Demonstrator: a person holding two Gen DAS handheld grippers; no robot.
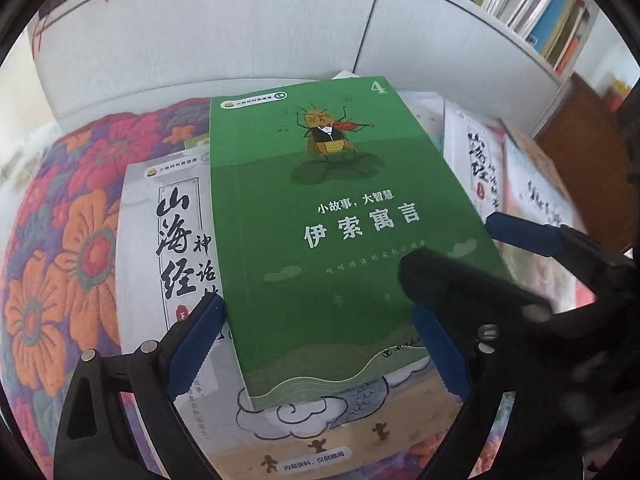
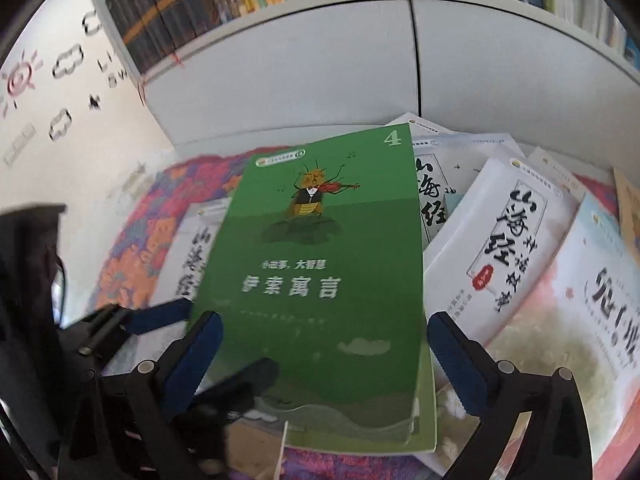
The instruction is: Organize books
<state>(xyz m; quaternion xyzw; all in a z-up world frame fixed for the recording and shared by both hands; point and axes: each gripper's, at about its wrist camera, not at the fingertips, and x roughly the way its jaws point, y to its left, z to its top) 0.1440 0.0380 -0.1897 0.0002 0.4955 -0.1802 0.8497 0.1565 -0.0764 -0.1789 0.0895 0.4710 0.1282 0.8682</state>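
Home bedroom or study, floral quilt (image 1: 72, 248), white bookshelf (image 2: 280, 60) packed with books, wall stickers (image 2: 24, 76)

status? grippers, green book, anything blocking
Left gripper and right gripper open, straddling green book. Book on white book. More loose books right.

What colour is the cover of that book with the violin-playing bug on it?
Green, darker below, with white lettering. The book shows best in the left wrist view.

Green book (image 2: 320, 280) between the spread fingers (image 2: 460, 364) of the right hand-held gripper (image 2: 324, 360), white books (image 2: 500, 248) beside.
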